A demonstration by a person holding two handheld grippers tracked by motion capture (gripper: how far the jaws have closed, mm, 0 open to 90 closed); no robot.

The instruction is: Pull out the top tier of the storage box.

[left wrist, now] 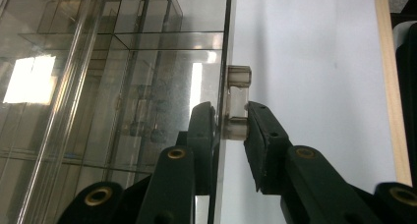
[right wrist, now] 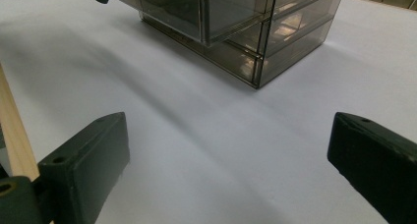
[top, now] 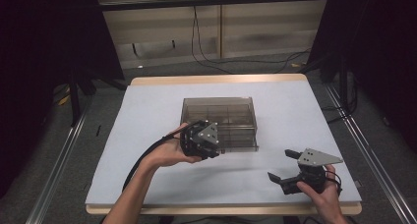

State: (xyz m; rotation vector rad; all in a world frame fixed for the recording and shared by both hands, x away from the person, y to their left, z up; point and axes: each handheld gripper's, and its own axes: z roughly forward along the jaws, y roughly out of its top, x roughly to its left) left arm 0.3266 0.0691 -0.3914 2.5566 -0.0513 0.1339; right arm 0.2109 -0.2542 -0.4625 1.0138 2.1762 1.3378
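I see my left gripper [top: 212,144] at the near left corner of the smoked-plastic drawer cabinet [top: 231,111], which sits at the middle of the white table [top: 147,116]. The left forearm comes in from seven o'clock, hand cupped under the tool, its grey plate facing up. In the left gripper view the jaws stand narrow and pinch the small clear drawer handle [left wrist: 238,102], one jaw on each side of the drawer front [left wrist: 147,111].

My right gripper [top: 285,167] rests low at about four o'clock from the cabinet, well apart from it, pointing toward ten o'clock. Its jaws stand wide with only bare table between them.

Bare table surrounds the cabinet. The wooden table edge [right wrist: 14,130] lies just beside the right gripper's left jaw, and the table's near edge runs close under both hands.
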